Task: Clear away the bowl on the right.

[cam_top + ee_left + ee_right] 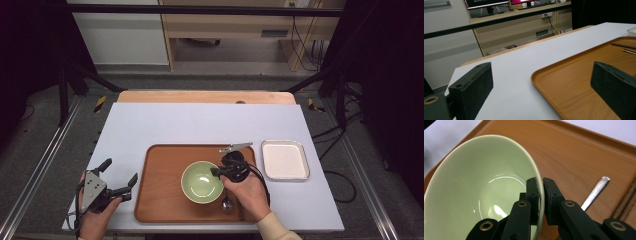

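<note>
My right claw [541,195] pinches the rim of the empty pale green ceramic bowl [201,181], one jaw inside and one outside, on the brown wooden tray [160,200], where a metal spoon [227,204] lies just beside the bowl. My left claw [118,176] gapes wide over the worktop [200,122] at the tray's left edge. The white square dish [285,160] right of the tray holds nothing.

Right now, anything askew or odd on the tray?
Nothing spilled or broken. The green bowl is empty and sits tilted, its rim pinched by the right tongs over the wooden tray. The spoon lies beside it.
</note>
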`<state>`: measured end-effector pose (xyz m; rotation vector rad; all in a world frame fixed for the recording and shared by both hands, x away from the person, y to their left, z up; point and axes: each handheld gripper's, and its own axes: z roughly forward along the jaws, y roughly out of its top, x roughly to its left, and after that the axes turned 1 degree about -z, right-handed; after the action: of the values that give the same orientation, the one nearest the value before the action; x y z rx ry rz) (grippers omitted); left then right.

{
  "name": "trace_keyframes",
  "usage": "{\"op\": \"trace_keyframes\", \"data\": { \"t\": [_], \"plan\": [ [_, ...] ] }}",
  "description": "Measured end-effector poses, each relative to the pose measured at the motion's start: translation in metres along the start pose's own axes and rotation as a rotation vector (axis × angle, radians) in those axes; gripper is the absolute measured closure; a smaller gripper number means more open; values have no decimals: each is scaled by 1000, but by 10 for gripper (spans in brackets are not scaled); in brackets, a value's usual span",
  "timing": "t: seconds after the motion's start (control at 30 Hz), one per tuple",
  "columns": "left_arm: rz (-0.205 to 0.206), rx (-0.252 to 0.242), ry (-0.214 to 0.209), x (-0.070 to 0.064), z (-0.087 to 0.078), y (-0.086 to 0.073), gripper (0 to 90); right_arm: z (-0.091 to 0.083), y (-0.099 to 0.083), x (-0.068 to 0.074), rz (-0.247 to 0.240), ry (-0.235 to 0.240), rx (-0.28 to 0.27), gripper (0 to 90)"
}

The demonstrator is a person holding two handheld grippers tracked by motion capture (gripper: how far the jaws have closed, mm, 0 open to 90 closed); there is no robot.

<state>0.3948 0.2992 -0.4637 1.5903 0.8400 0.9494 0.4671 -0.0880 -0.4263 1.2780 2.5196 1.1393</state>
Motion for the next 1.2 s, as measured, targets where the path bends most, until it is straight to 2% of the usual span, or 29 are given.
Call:
{"op": "trace_keyframes", "data": {
  "t": [0.27, 0.77, 0.87, 0.93, 1.1, 1.13, 1.2],
  "plan": [
    [2, 0, -2, 0, 0, 0, 41, 3, 0, 1, -2, 16, 22, 836],
    [3, 1, -7, -1, 0, 0, 41, 5, -4, -2, -7, 10, 69, 835],
    [4, -1, -7, -2, 1, 0, 41, 5, -4, -1, 11, 19, 75, 834],
    [5, 2, -8, -2, 1, 0, 41, 6, -5, -2, 6, 10, 83, 833],
    [7, 6, -11, -2, 1, 0, 41, 8, -6, -5, 9, 14, 80, 832],
    [7, 7, -10, -2, 1, 0, 41, 8, -6, -4, 23, 13, 83, 832],
    [7, 8, -10, -2, 1, 0, 42, 10, -7, -6, 14, 13, 77, 832]
  ]
}}
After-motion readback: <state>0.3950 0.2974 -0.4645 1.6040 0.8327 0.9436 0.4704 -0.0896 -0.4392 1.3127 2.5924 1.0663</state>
